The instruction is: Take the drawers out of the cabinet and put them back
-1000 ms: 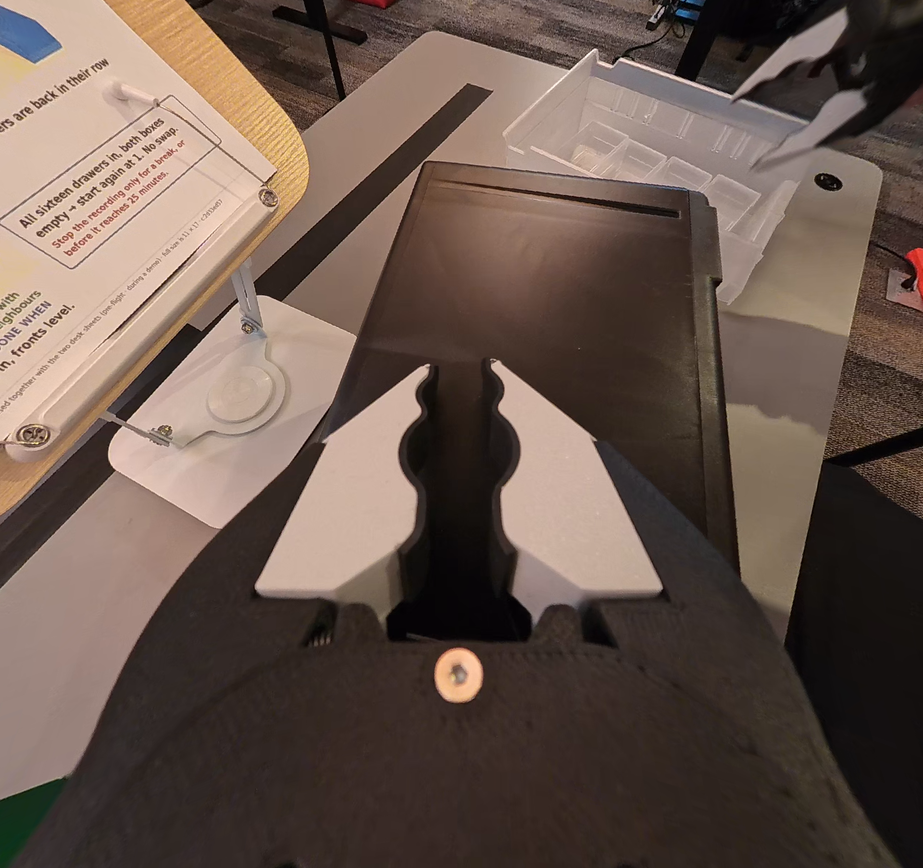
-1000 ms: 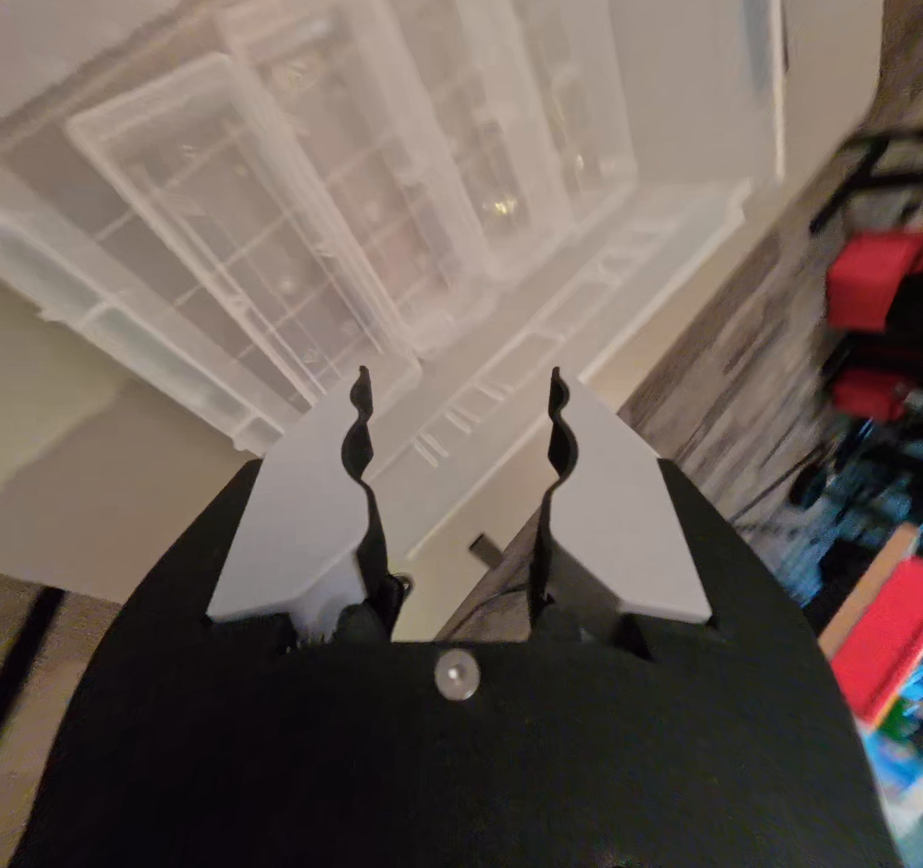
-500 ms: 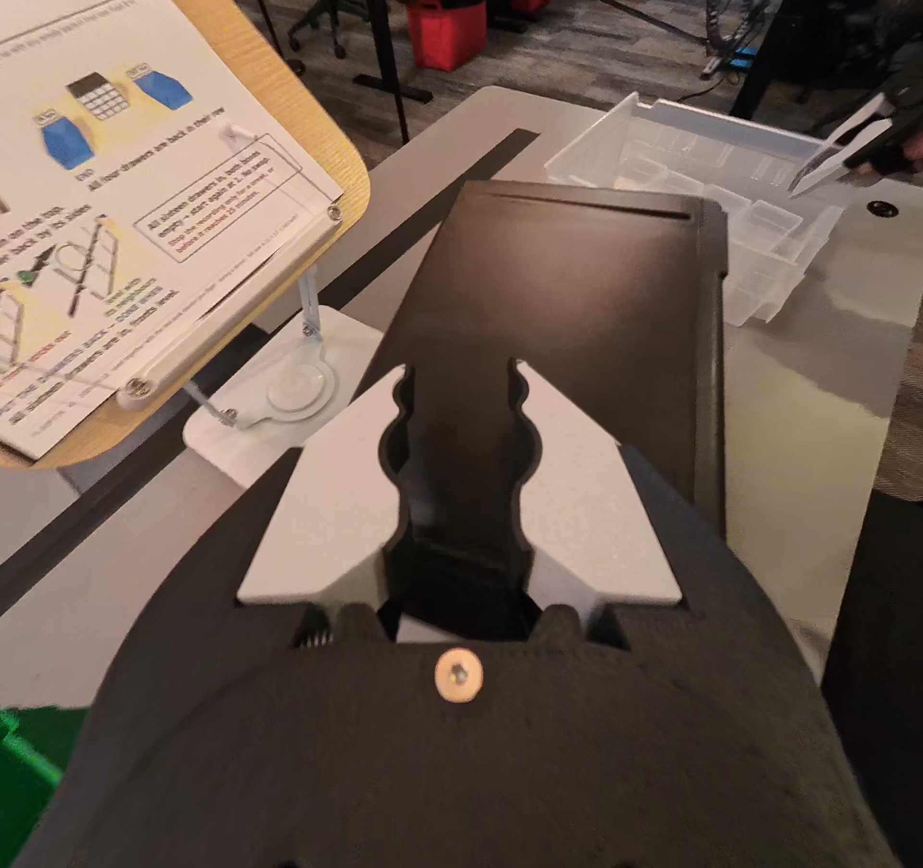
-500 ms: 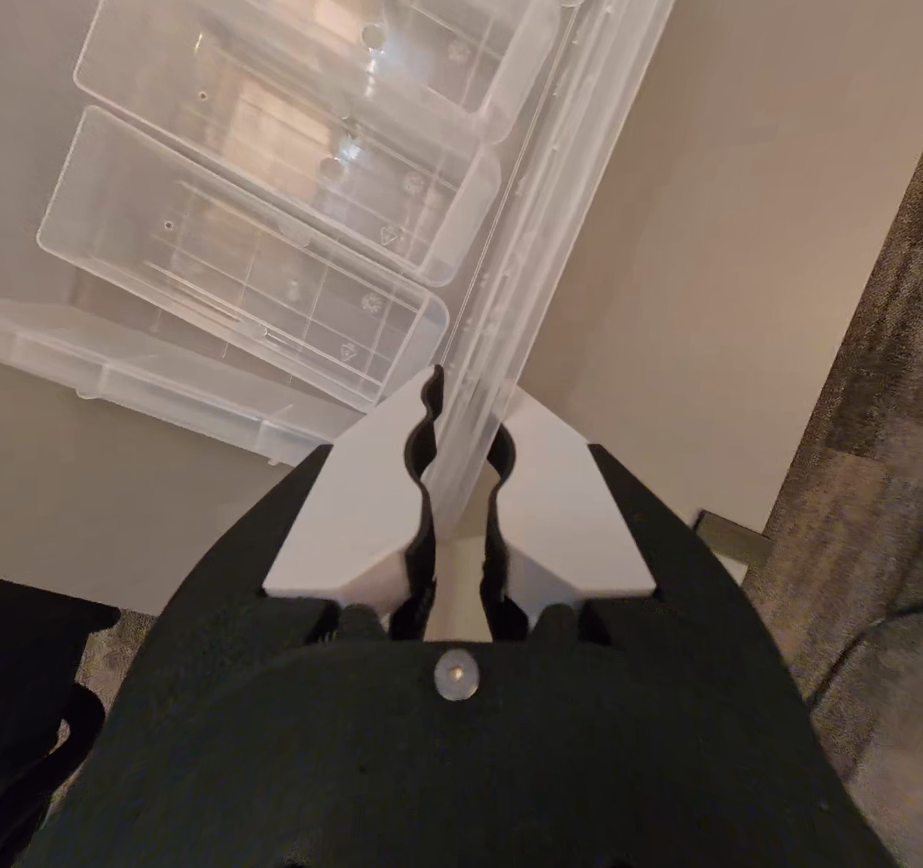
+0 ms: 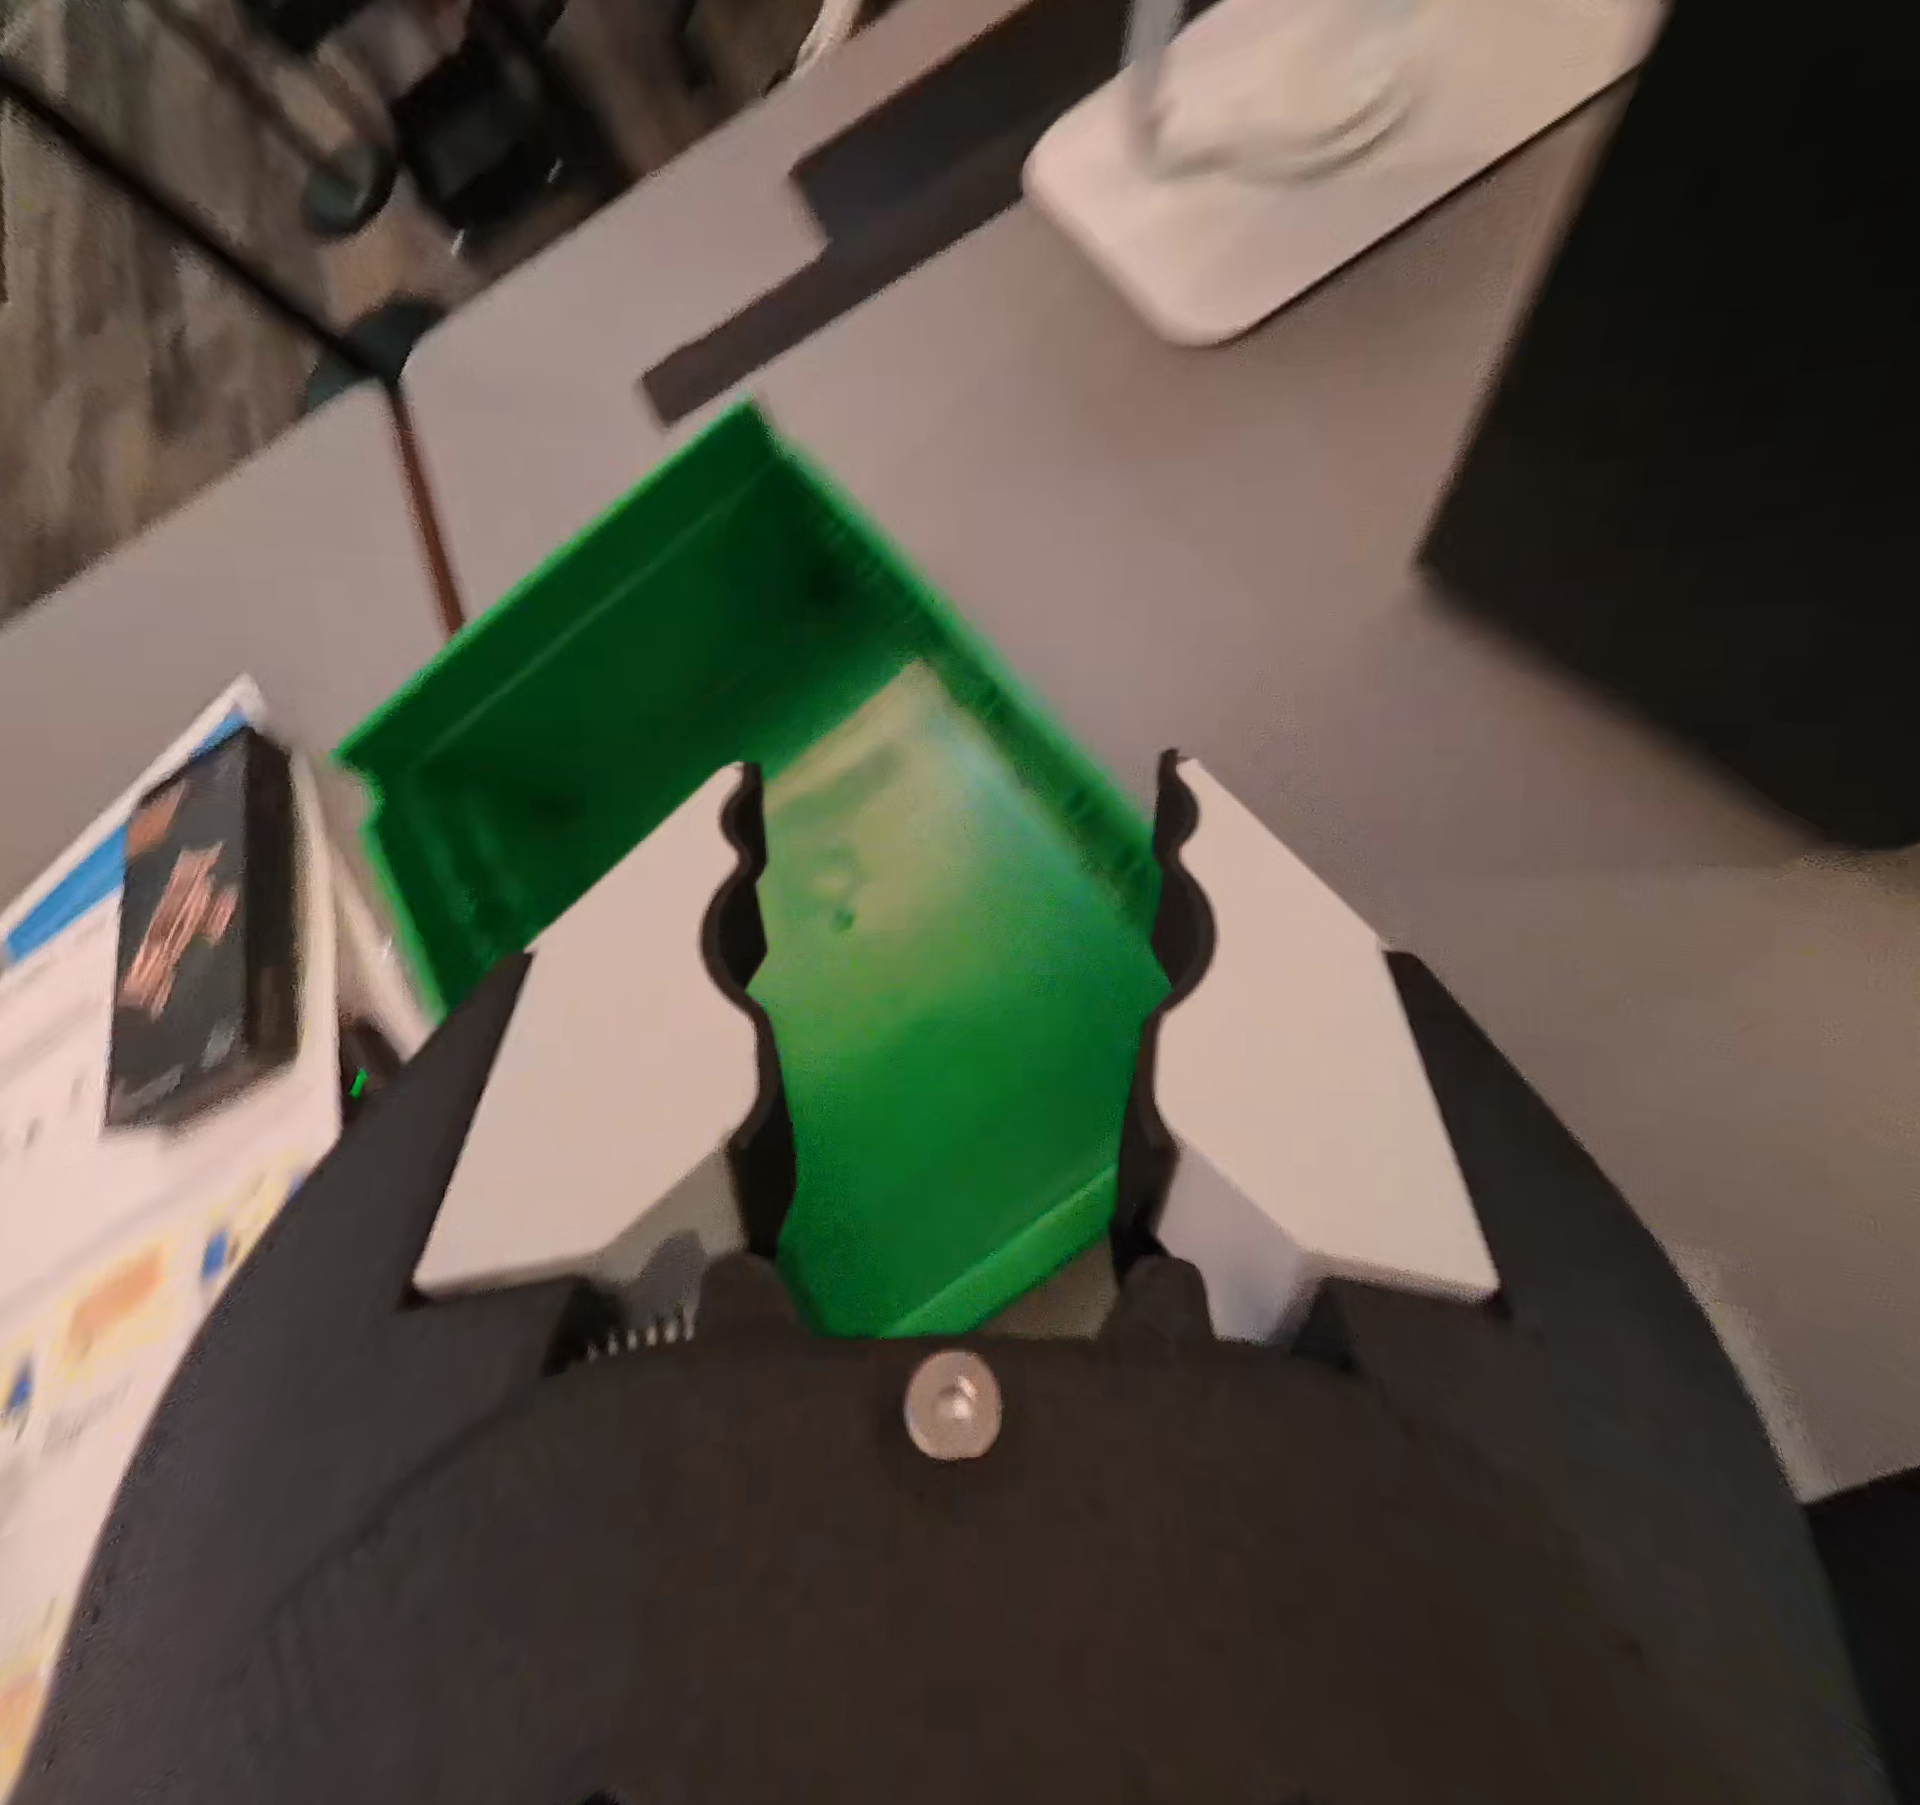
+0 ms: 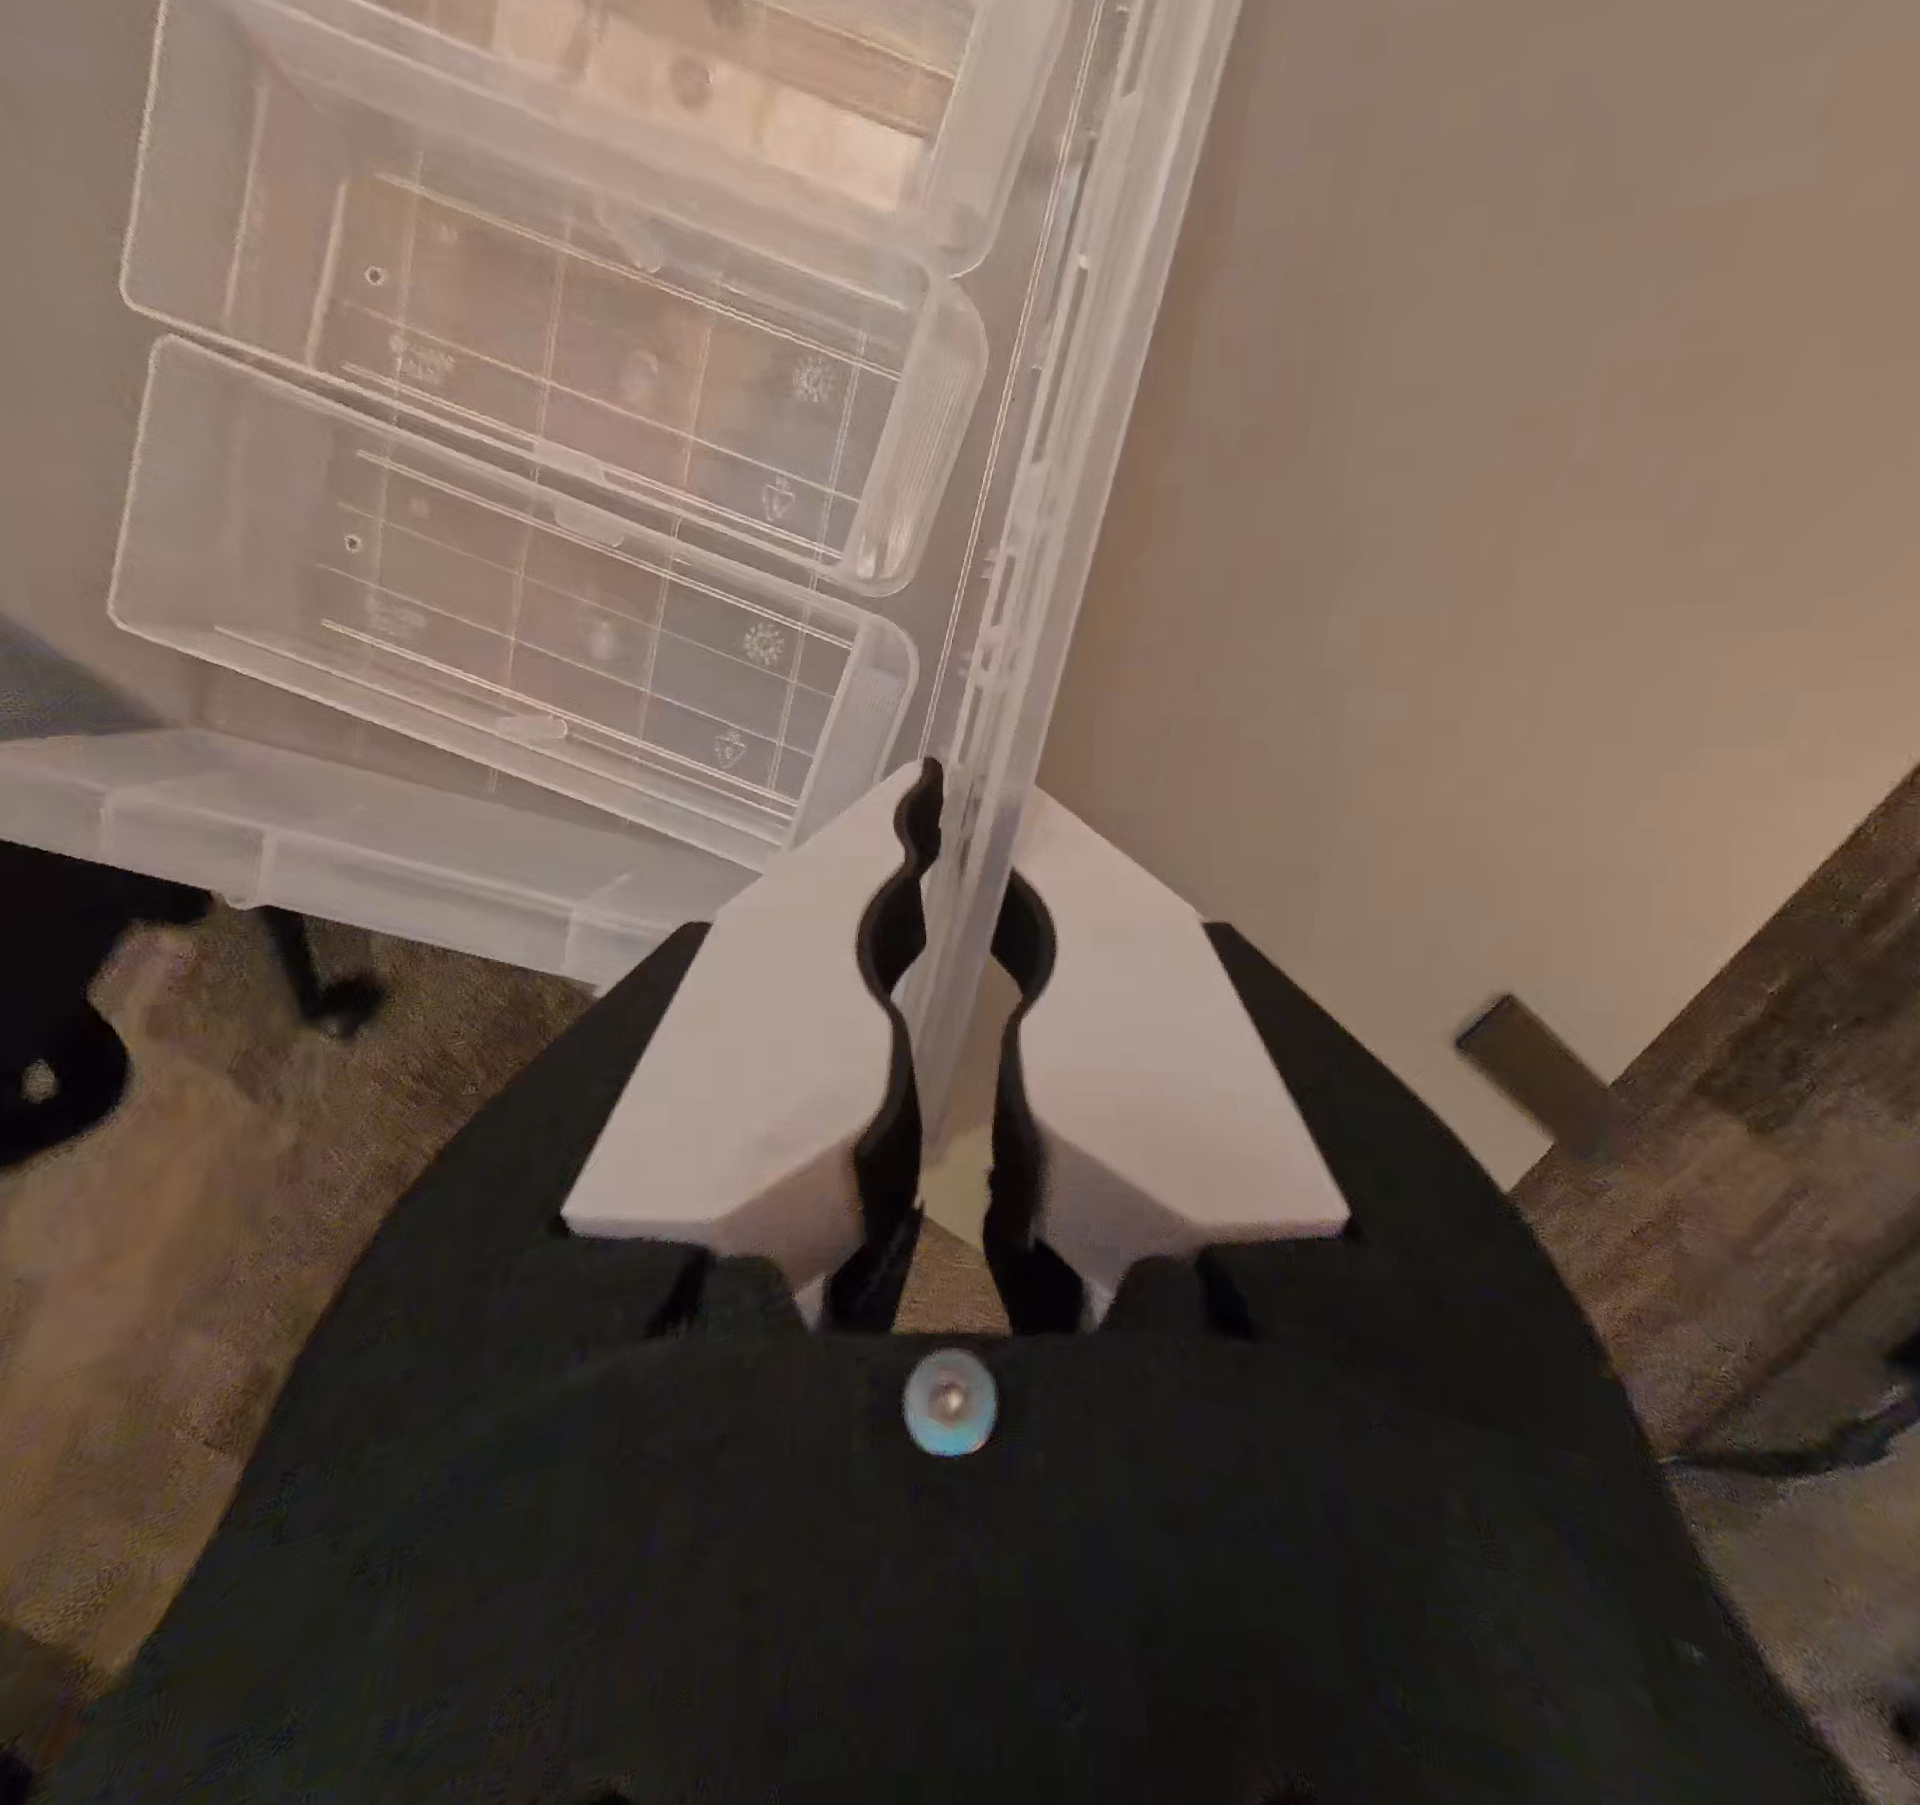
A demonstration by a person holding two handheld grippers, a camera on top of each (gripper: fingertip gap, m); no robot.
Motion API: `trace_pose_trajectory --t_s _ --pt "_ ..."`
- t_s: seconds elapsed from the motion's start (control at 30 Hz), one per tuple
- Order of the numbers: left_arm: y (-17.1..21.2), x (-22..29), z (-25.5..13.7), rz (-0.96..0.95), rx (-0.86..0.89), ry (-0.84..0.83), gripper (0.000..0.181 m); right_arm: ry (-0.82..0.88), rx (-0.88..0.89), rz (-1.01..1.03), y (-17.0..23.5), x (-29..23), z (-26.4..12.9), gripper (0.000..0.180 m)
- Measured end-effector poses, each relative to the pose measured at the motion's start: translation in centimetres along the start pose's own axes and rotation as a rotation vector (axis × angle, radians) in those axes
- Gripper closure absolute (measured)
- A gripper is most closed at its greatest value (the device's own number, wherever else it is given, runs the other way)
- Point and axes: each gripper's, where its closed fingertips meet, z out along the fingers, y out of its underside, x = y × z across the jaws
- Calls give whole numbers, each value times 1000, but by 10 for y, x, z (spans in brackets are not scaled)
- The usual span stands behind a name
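My left gripper [image 5: 956, 768] is open and empty, hovering over an empty green box [image 5: 623, 633] on the grey table. The black cabinet [image 5: 1714, 405] stands at the right edge of this blurred view. In the right wrist view, my right gripper [image 6: 982, 799] is shut on the upright side wall of a clear plastic tray [image 6: 1049, 405]. Several clear drawers [image 6: 520, 612] lie side by side in that tray. The tray's near corner juts past the table edge, over the floor.
A white stand base [image 5: 1330, 124] sits on the table beyond the green box. A printed sheet [image 5: 62, 1080] with a small black box [image 5: 197, 945] on it lies at the left. Bare table [image 6: 1507, 405] lies right of the tray, with carpeted floor [image 6: 208, 1184] below.
My left gripper has swung left from the black cabinet's top to above the green box and opened wider. My right gripper shut on the tray wall and still holds it; the tray's corner now overhangs the floor.
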Motion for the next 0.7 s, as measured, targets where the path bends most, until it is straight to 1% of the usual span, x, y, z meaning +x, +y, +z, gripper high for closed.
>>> trace_pose_trajectory --t_s 0.03,0.1,0.2,0.33,0.43,0.53,0.7 --pt "20 -17 0 -28 -40 -38 100 -19 -10 -46 4 -3 -1 176" --pt "57 -52 -2 -90 -106 -117 93 -66 -29 -121 9 -9 -4 176" --pt "102 -92 -5 -239 -154 -173 84 -118 -42 -271 9 -19 -3 176" --pt "147 -116 -5 -379 -229 -172 75 -158 -66 -427 -6 -32 4 176" --pt "169 -105 6 -508 -266 -42 79 -182 -114 -523 -21 -44 10 176" --pt "180 -97 14 -605 -247 52 93 -209 -148 -623 -35 -56 15 176" --pt "189 -84 26 -629 -259 126 129 -260 -156 -748 -58 -78 27 176"
